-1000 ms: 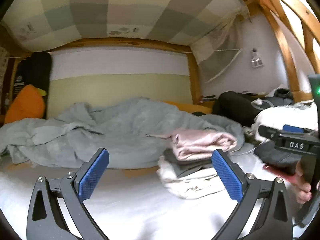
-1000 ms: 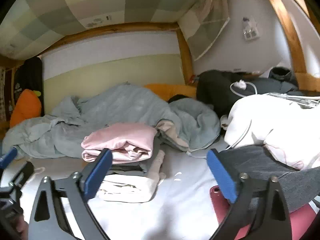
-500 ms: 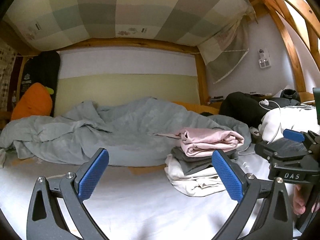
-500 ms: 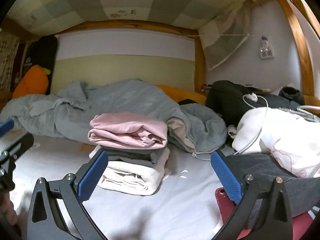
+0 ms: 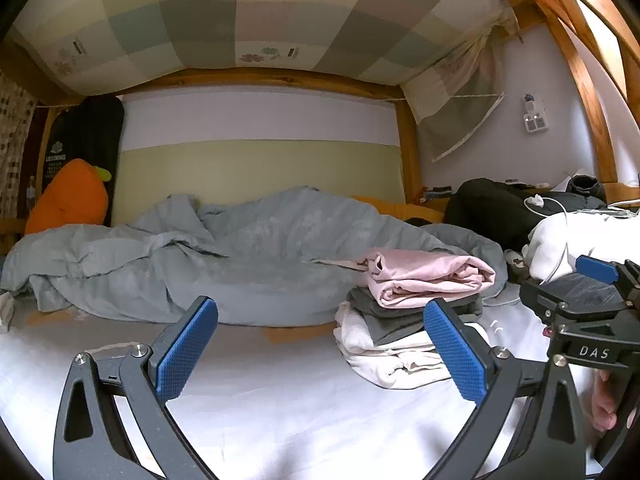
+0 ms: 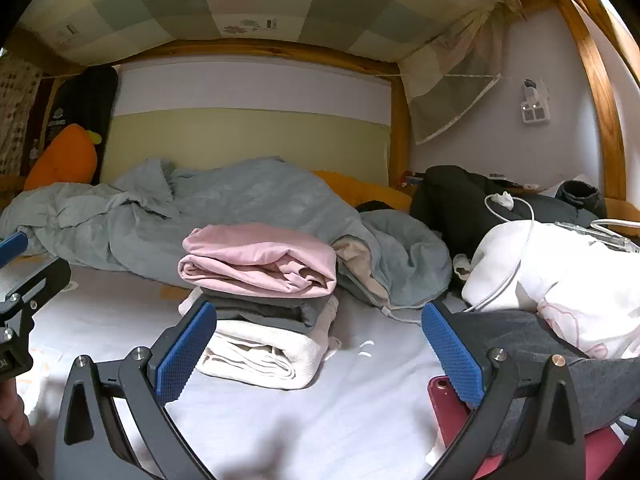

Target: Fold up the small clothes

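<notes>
1. Since 1 s ago both cameras have levelled, so the stack of folded clothes (image 6: 260, 300) now sits squarely ahead of the right gripper (image 6: 316, 352).
2. The left gripper (image 5: 320, 348) and the right gripper gape wide, holding nothing.
3. The stack, 3 garments with the pink garment (image 5: 428, 276) on top, lies on the white sheet (image 5: 280, 392).
4. A grey duvet (image 5: 224, 256) is heaped behind the stack; a white bundle with a charging cable (image 6: 516, 264) and a red phone (image 6: 448, 412) lie at the right.
</notes>
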`<state>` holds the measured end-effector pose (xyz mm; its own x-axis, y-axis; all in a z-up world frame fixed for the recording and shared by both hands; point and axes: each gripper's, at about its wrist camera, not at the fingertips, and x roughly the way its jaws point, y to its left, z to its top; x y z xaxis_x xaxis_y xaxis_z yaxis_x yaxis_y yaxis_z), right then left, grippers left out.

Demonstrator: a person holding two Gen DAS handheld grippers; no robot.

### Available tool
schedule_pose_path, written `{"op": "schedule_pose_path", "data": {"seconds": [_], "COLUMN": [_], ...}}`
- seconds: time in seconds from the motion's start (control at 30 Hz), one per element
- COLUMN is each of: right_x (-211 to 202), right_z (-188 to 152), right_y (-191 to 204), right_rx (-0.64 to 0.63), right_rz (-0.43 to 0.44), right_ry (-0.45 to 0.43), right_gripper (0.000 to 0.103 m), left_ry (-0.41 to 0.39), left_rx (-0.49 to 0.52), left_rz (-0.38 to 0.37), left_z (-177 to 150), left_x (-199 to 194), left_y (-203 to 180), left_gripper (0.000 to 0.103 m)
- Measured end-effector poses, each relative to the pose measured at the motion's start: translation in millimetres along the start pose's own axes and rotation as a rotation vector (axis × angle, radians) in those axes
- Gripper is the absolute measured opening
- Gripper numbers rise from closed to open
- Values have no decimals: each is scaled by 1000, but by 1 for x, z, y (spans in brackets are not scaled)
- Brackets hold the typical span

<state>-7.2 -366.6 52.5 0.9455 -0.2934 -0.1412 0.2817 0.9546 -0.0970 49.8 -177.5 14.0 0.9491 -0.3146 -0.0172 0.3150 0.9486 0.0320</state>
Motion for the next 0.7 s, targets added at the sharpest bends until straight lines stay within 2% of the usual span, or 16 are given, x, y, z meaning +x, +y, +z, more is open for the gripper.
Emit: {"op": "schedule_pose_path", "data": {"seconds": [0.7], "right_x": [6], "right_z": [1], "right_y": [-2], "right_rx": [-7], "right_rz": [0], "right_ry": [11], "right_gripper": [103], "left_ry": [39], "left_rx": [1], "left_rz": [-10], "left_z": [-2], "left_x": [5], "left_y": [-1], "left_gripper": [103]}}
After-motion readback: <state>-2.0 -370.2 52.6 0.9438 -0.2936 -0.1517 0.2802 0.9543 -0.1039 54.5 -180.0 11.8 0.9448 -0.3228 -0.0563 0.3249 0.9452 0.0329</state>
